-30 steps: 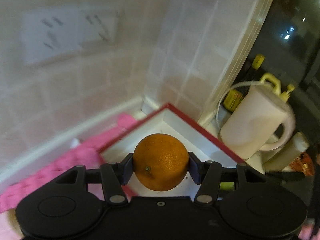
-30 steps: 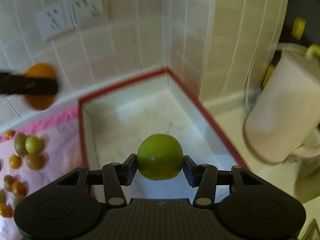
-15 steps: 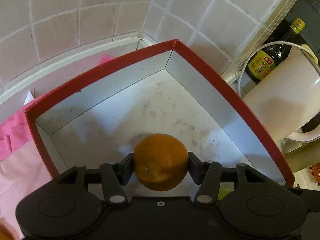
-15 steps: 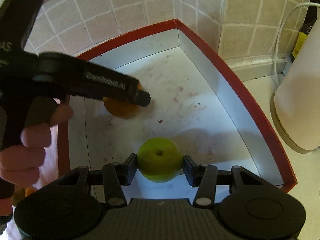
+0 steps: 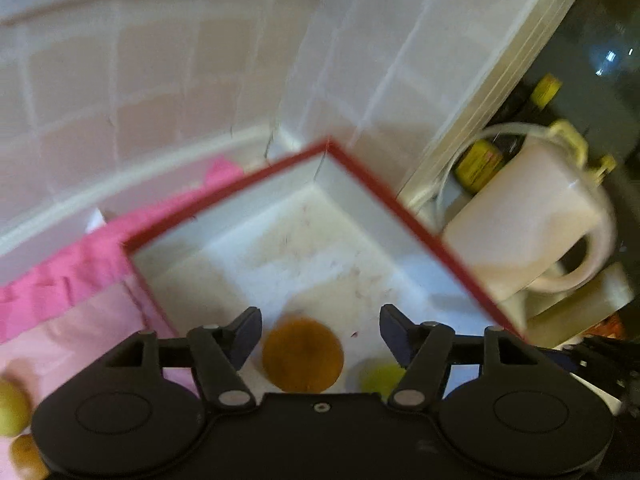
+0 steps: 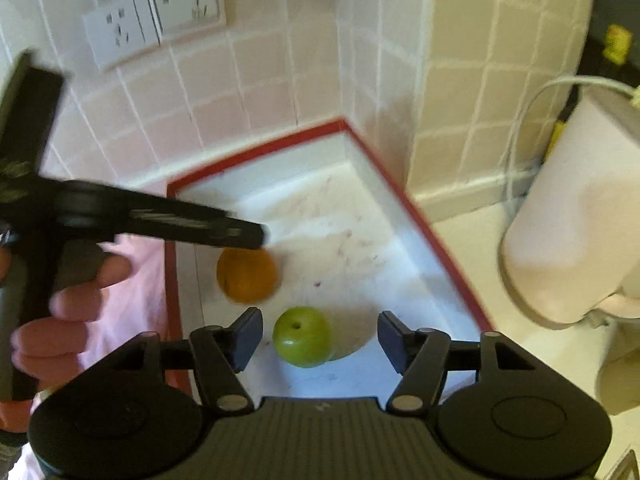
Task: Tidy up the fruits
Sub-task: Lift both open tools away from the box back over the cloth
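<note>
Orange and green apple lie inside red-rimmed box. Left gripper and right gripper: jaws wide, empty. Small fruits on pink cloth remain unsorted.

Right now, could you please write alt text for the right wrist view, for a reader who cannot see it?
The open right gripper hovers over a round green fruit lying in a red-rimmed white box, beside a round orange fruit. The black left gripper, held in a hand, reaches in above the orange.
</note>
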Available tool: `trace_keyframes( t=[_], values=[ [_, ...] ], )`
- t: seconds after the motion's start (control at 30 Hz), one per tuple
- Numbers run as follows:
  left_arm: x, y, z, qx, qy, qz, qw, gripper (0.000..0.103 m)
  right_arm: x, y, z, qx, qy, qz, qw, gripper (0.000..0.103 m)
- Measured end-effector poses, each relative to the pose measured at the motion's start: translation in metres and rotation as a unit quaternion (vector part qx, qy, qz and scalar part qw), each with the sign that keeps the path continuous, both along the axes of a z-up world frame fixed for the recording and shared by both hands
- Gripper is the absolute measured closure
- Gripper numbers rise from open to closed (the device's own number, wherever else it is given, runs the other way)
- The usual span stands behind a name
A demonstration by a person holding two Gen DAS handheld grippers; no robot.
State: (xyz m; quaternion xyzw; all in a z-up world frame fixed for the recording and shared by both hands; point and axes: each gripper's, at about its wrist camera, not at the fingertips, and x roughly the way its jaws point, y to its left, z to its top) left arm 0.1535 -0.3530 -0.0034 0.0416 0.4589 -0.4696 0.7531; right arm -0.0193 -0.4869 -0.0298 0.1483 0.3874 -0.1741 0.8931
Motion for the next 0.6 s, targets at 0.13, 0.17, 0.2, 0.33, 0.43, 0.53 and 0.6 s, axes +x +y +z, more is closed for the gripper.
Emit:
trace_keyframes(
  t=[0.13, 0.17, 0.2, 0.33, 0.43, 0.53, 0.6],
  values=[
    [-0.003, 0.045, 0.039, -0.035, -0.032, 0.024, 0.9986, 0.025, -0.015, 0.008, 0.026, -0.005, -0.035, -0.015, 0.999, 0.030],
    [-0.004, 0.057, 0.047, -0.041, -0.039, 0.032, 0.9979, 0.025, -0.019, 0.011, 0.033, -0.007, -0.045, -0.019, 0.999, 0.028],
    [-0.004, 0.070, 0.055, -0.045, -0.046, 0.043, 0.9970, 0.025, -0.023, 0.014, 0.040, -0.010, -0.056, -0.022, 0.998, 0.025],
    [-0.003, 0.132, 0.084, -0.067, -0.074, 0.097, 0.9903, 0.025, -0.029, 0.030, 0.063, -0.014, -0.092, -0.024, 0.995, 0.022],
    [-0.003, 0.184, 0.097, -0.083, -0.090, 0.140, 0.9826, 0.025, -0.026, 0.047, 0.073, -0.011, -0.111, -0.015, 0.994, 0.020],
    [-0.003, 0.240, 0.105, -0.091, -0.115, 0.192, 0.9704, 0.025, -0.017, 0.066, 0.079, -0.007, -0.121, 0.006, 0.993, 0.019],
    [-0.004, 0.272, 0.109, -0.080, -0.136, 0.229, 0.9606, 0.025, -0.009, 0.084, 0.080, -0.004, -0.125, 0.028, 0.992, 0.018]
  ],
)
